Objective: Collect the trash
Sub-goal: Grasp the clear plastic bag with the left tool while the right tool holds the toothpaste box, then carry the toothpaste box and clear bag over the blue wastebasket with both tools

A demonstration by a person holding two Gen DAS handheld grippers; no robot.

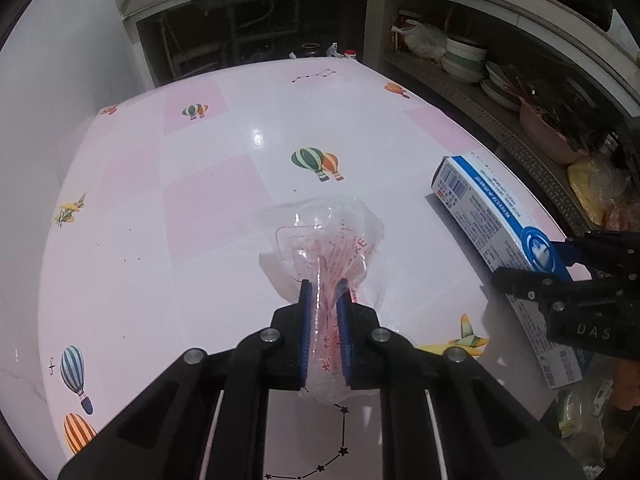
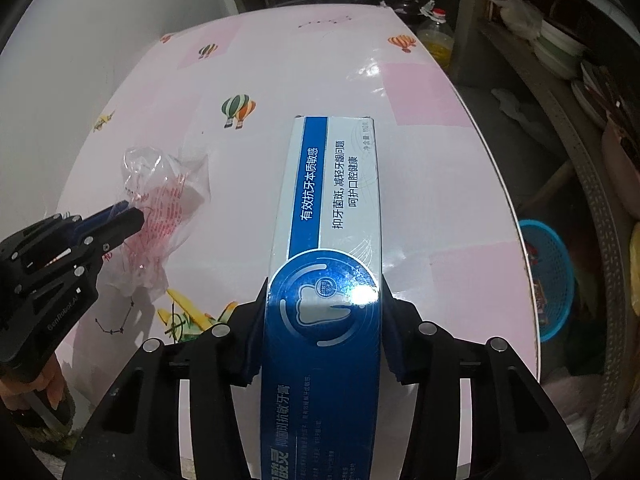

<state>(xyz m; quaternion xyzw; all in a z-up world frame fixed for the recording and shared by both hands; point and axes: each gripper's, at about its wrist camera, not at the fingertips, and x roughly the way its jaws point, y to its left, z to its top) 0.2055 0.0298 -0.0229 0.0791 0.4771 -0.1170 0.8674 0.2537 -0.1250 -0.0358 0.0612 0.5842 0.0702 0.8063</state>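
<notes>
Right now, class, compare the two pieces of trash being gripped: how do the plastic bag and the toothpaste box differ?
The plastic bag is clear, crumpled and limp, with red print; the toothpaste box is opaque, rigid and straight-edged, blue and white. The bag bunches narrow between the left gripper; the box fills the right gripper at full width. Both are clamped over the table.
</notes>
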